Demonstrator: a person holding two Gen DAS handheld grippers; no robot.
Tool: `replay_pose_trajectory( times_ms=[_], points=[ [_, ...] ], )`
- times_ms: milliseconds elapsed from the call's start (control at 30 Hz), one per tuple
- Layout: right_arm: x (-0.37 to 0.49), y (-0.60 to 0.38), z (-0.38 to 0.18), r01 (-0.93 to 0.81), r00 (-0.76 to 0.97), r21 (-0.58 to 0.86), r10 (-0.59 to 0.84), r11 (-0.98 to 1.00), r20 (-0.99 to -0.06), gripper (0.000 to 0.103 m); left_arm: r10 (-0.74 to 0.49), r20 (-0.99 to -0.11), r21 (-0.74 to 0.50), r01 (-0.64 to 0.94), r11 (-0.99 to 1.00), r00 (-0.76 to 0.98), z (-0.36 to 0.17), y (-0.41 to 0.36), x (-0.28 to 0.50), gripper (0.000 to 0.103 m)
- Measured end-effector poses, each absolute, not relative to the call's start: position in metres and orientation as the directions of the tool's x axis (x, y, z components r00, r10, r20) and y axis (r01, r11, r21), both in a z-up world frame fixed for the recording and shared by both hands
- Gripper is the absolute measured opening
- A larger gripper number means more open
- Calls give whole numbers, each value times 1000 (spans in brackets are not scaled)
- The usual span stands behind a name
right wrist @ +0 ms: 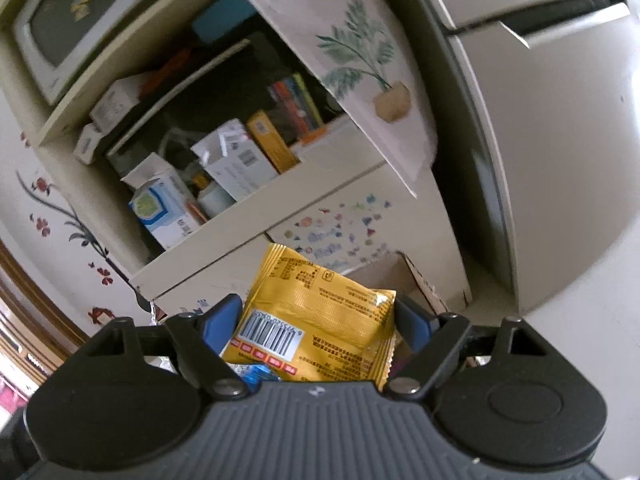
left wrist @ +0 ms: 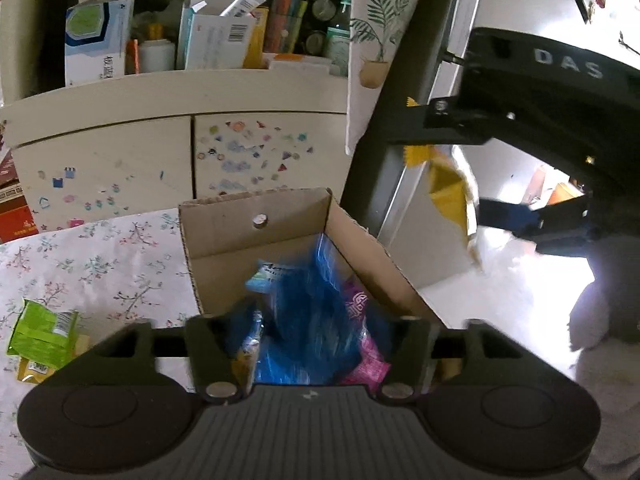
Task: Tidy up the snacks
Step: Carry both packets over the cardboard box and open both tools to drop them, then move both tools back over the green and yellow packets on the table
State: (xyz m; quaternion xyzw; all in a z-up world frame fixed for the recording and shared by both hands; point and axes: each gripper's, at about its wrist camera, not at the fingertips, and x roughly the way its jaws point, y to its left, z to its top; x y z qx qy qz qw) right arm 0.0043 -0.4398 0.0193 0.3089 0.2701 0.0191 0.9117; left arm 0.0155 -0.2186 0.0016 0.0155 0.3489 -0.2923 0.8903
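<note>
floral tablecloth point(left wrist: 100, 256); crinkly yellow snack packet point(right wrist: 316, 320), barcode showing.

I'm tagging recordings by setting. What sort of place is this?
Probably a lived-in home room: a sticker-covered cabinet with a cluttered shelf, a floral tablecloth, and a fridge alongside.

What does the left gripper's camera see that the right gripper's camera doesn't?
Only the left wrist view shows the inside of the cardboard box with blue and pink snack packs, the green packet on the floral cloth, and the open left gripper above the box. Only the right wrist view shows the yellow packet's barcode and the old monitor. Both show the yellow packet between the right gripper's blue pads, and the cluttered shelf.
</note>
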Motion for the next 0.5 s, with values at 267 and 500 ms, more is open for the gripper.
replay_pose_trajectory(
  times_ms=[267, 500],
  points=[
    [9, -455, 4, 213, 840, 675, 220, 706, -495, 92, -530, -595, -227, 506, 832, 604, 15, -209, 15, 93],
    [12, -449, 5, 182, 841, 679, 245, 711, -483, 92, -451, -625, -218, 412, 885, 637, 25, -185, 28, 95]
  ],
)
